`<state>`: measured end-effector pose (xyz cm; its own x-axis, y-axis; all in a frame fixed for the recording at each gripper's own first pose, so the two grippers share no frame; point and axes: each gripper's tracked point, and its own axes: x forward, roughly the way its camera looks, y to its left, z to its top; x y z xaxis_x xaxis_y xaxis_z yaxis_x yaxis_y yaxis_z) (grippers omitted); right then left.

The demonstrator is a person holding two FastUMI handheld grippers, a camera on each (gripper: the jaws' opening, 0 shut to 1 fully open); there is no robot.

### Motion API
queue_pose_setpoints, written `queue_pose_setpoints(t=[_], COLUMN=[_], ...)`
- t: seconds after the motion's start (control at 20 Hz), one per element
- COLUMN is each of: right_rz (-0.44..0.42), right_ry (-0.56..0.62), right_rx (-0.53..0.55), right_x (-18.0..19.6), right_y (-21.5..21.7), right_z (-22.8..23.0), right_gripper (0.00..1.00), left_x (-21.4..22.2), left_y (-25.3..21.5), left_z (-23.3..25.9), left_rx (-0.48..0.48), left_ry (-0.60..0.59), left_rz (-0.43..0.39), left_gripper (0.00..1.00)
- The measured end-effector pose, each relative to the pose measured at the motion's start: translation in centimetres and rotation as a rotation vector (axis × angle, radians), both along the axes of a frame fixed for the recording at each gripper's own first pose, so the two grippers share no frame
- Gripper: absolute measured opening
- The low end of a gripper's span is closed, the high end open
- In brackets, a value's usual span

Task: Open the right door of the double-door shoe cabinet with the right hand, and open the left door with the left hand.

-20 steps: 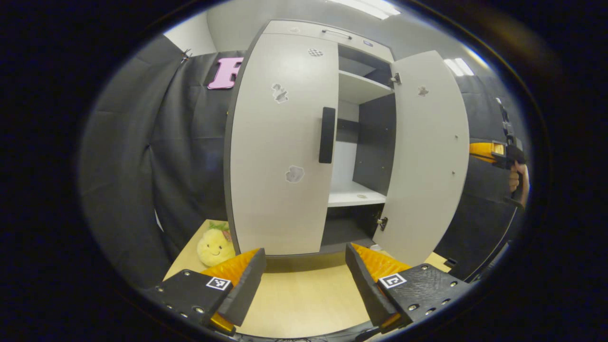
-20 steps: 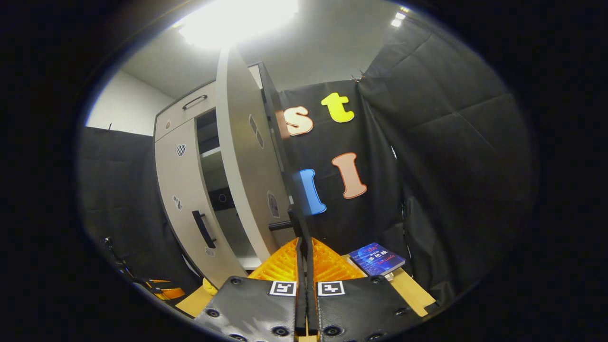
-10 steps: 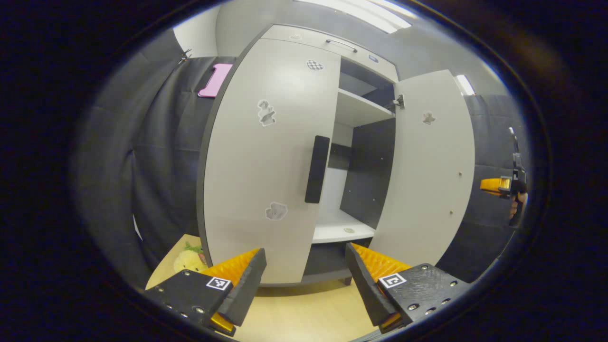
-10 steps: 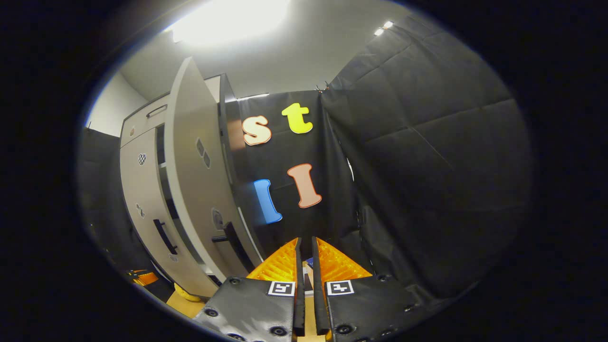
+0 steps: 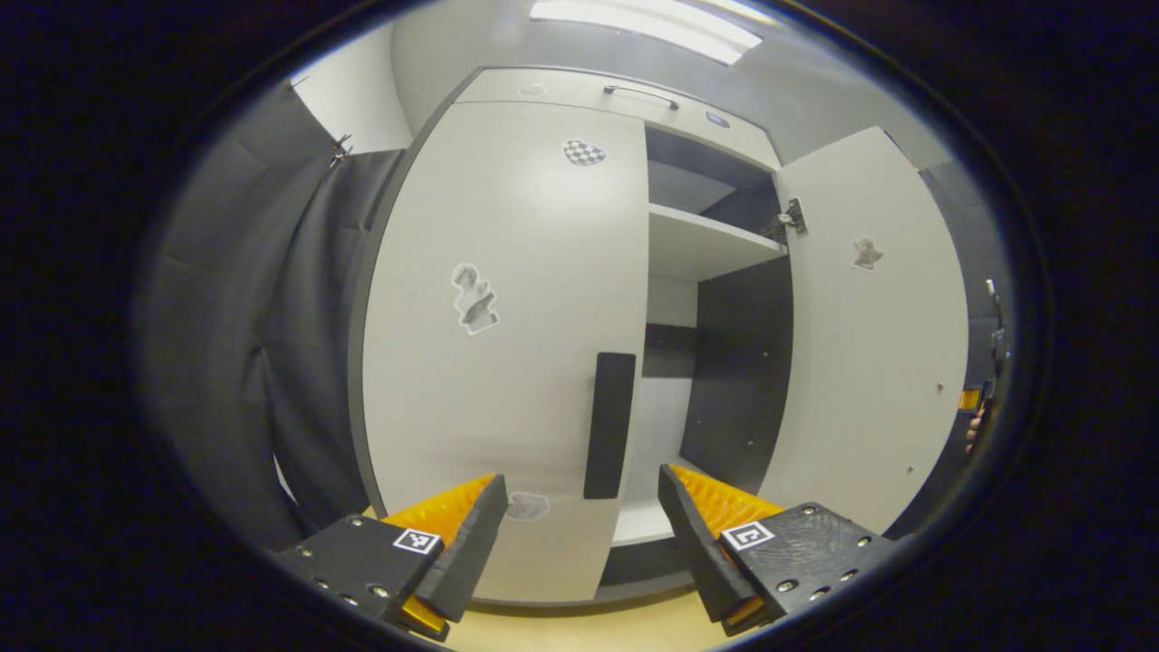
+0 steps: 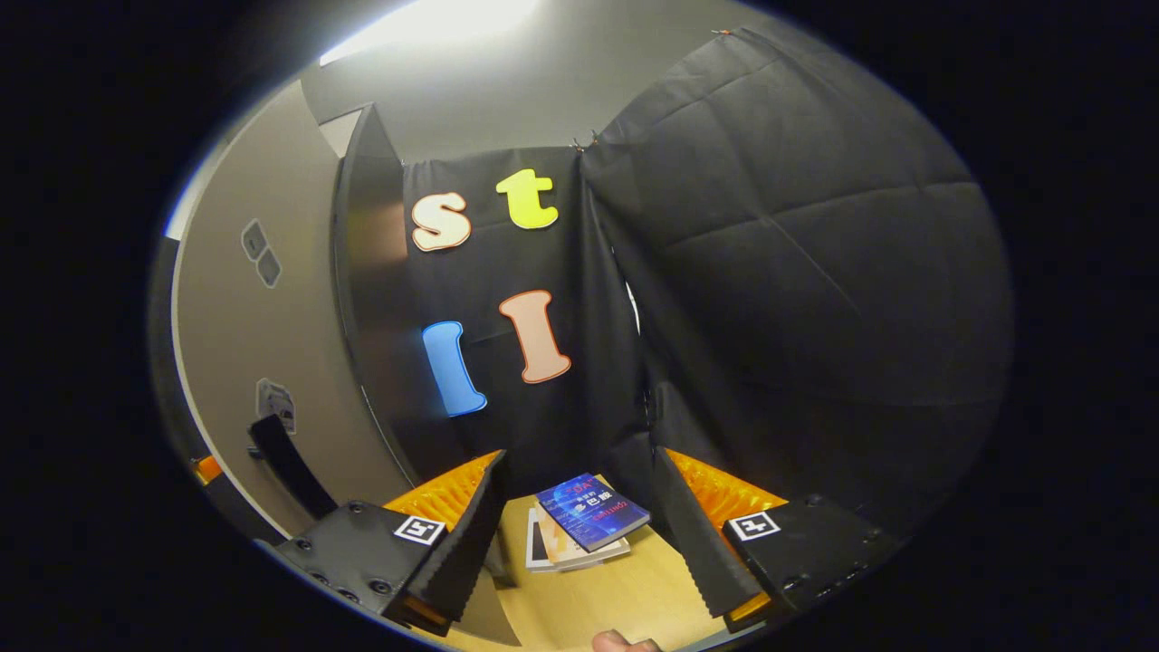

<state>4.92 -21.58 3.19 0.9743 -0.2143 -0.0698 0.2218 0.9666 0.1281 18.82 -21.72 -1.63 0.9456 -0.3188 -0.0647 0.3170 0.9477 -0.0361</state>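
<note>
The right gripper (image 6: 579, 516) has let go of the right door (image 5: 869, 362), fingers now spread; left gripper (image 5: 579, 516), fingers spread, faces the left door's handle (image 5: 609, 426).

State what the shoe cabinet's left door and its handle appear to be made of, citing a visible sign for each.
Left door: probably laminated board with a matte pale grey face; it looks flat, even and softly lit.
Handle: dark matte bar, plastic or coated metal; no grain or shine shows which.
</note>
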Motion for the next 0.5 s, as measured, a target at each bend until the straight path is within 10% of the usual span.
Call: queue_pose_setpoints(t=[0.5], right_rz=[0.013], right_ry=[0.095], right_rx=[0.018], right_x=[4.0], right_y=[-3.4], right_z=[-6.2], right_gripper=[0.98], left_x=[6.8], left_y=[-3.6], left_z=[0.7], left_rx=[0.053], left_ry=[0.022], left_rz=[0.062], left_gripper=[0.96])
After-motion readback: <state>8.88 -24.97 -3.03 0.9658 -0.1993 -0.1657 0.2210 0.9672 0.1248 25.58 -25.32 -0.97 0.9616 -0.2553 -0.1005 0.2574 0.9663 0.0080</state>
